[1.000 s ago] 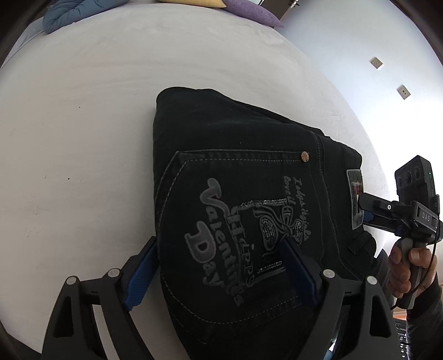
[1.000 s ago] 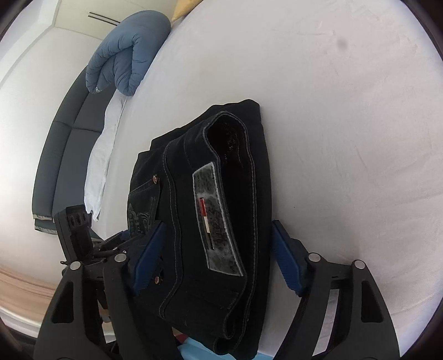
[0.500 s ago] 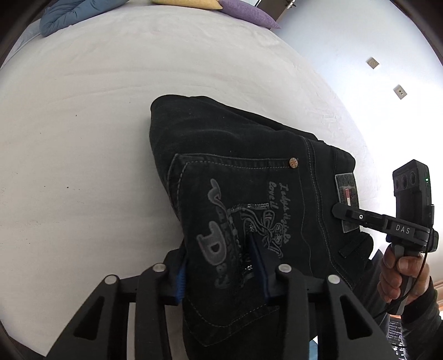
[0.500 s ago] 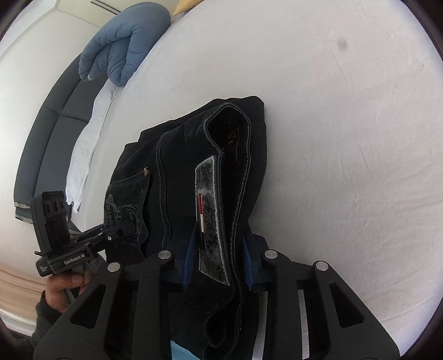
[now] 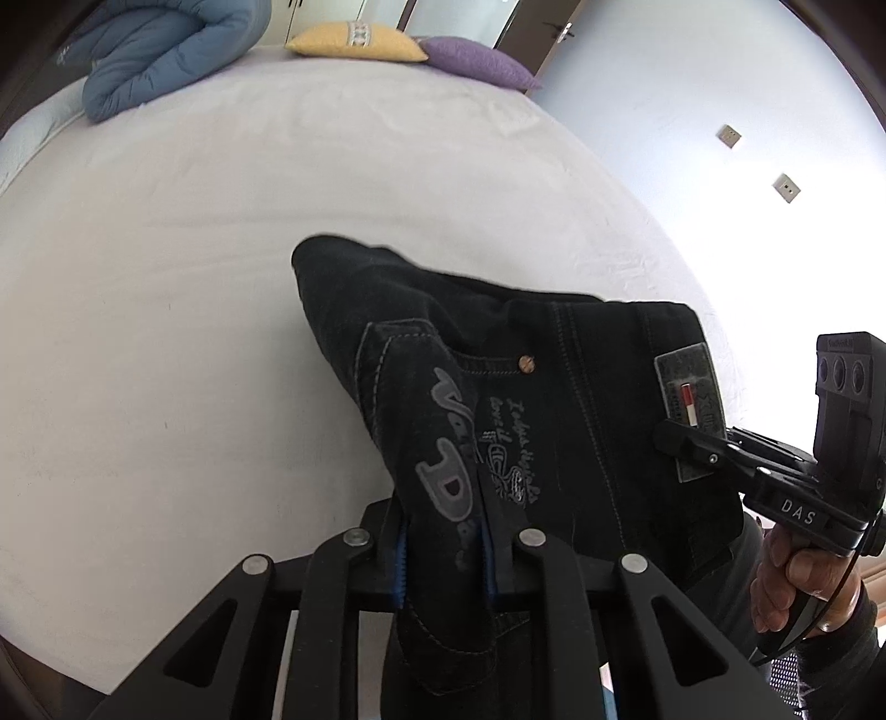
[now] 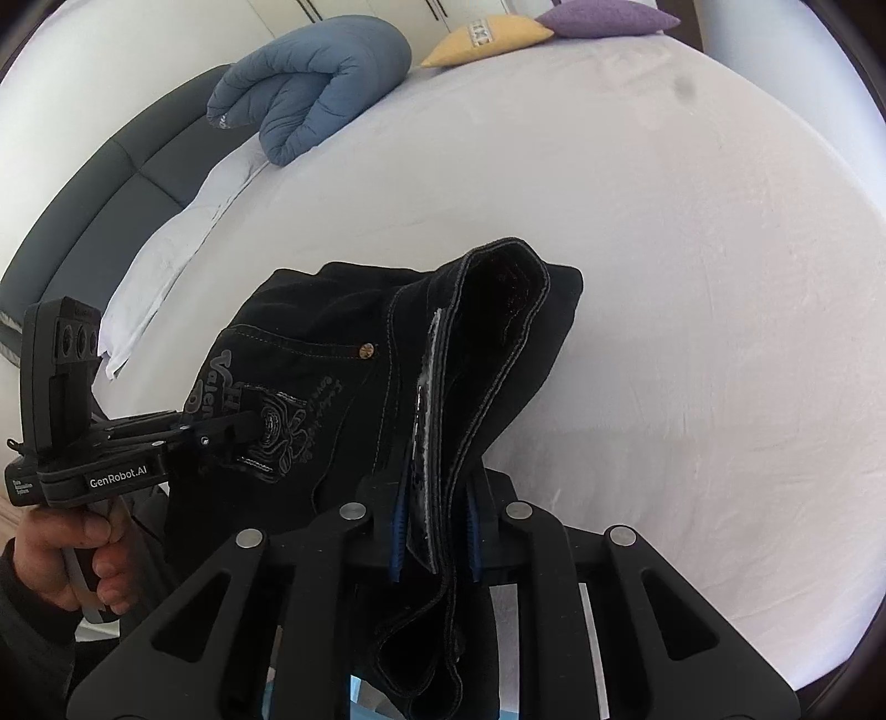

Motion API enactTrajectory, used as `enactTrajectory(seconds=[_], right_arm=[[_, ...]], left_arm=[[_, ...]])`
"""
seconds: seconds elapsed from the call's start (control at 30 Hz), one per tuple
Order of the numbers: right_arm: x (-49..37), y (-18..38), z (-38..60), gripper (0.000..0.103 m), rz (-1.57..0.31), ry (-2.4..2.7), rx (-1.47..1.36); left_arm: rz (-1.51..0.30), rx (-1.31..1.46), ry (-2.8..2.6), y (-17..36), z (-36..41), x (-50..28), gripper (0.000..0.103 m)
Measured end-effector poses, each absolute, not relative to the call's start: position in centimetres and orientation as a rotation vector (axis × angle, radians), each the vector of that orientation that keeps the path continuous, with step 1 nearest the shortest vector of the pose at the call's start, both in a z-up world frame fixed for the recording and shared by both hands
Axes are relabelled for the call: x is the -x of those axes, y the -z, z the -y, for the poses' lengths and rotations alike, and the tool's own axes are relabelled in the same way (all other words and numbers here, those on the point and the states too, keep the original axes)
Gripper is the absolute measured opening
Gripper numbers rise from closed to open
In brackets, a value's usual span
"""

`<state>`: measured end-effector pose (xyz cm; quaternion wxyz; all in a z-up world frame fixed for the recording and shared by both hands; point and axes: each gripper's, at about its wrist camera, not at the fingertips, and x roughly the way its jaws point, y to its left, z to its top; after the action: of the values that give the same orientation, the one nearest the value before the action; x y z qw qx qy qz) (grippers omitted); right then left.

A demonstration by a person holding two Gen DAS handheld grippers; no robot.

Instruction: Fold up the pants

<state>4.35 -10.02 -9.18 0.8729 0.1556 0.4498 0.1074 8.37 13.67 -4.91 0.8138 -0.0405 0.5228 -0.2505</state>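
Left wrist view: mounted just behind the left gripper (image 5: 443, 545), aimed forward and steeply down over the black jeans (image 5: 581, 399) onto the white bed (image 5: 166, 332), very close to the cloth; right gripper (image 5: 673, 437) caught at the right edge. Right wrist view: same mounting behind the right gripper (image 6: 434, 523), likewise tilted down and close; left gripper (image 6: 255, 412) at left. Shared: jeans, bed, blue duvet (image 6: 310, 94), yellow pillow (image 5: 354, 41), purple pillow (image 5: 476, 63).
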Motion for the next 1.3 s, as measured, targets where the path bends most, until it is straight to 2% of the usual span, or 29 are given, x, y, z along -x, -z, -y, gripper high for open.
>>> enactTrajectory(seconds=[0.27, 0.47, 0.63, 0.77, 0.83, 0.9, 0.93, 1.07, 1.1, 1.13, 1.17, 1.2, 1.23, 1.3], right_arm=[[-8.1, 4.6, 13.4, 0.015, -0.839, -0.235, -0.299], [-14.4, 3.4, 17.9, 0.015, -0.809, -0.241, -0.320], [-20.3, 6.5, 22.2, 0.015, -0.851, -0.244, -0.415], [-22.4, 11.8, 25.4, 0.016, -0.936, -0.203, -0.482], [-22.6, 14.1, 26.9, 0.020, -0.966, -0.202, -0.531], [-22.2, 15.4, 28.1, 0.022, -0.940, -0.224, -0.585], [-21.9, 15.6, 28.5, 0.023, -0.927, -0.233, -0.593], [-21.0, 15.5, 29.1, 0.029, -0.911, -0.233, -0.587], [-20.9, 15.1, 29.3, 0.034, -0.915, -0.219, -0.587], [-20.3, 14.6, 29.5, 0.046, -0.909, -0.198, -0.583], [-20.0, 14.1, 29.3, 0.052, -0.896, -0.178, -0.577], [-19.1, 13.7, 29.3, 0.057, -0.884, -0.155, -0.569], [-18.3, 13.1, 28.8, 0.058, -0.878, -0.135, -0.560], [-15.7, 11.8, 28.0, 0.058, -0.859, -0.091, -0.526]], left_arm=[[-1.003, 0.050, 0.556, -0.1, -12.2, -12.9, 0.020], [-0.961, 0.007, 0.551, -1.1, -10.1, -19.5, 0.020], [-1.003, -0.006, 0.541, 2.6, -7.4, -24.5, 0.020], [-1.077, -0.032, 0.515, 7.3, -4.8, -26.7, 0.023], [-1.091, -0.025, 0.499, 8.9, -4.6, -27.0, 0.030], [-1.087, -0.022, 0.478, 9.7, -4.5, -26.9, 0.045], [-1.084, -0.030, 0.462, 10.2, -4.5, -26.8, 0.049], [-1.063, 0.012, 0.449, 10.4, -5.4, -26.3, 0.055], [-1.058, 0.014, 0.443, 10.4, -5.6, -26.1, 0.056], [-1.046, 0.012, 0.435, 10.1, -5.8, -25.6, 0.056], [-1.031, 0.006, 0.426, 9.7, -6.3, -25.0, 0.056], [-1.015, 0.003, 0.417, 9.3, -6.5, -24.3, 0.062], [-0.991, 0.003, 0.411, 8.8, -6.8, -23.5, 0.067], [-0.894, -0.021, 0.353, 6.9, -7.4, -20.7, 0.100]])
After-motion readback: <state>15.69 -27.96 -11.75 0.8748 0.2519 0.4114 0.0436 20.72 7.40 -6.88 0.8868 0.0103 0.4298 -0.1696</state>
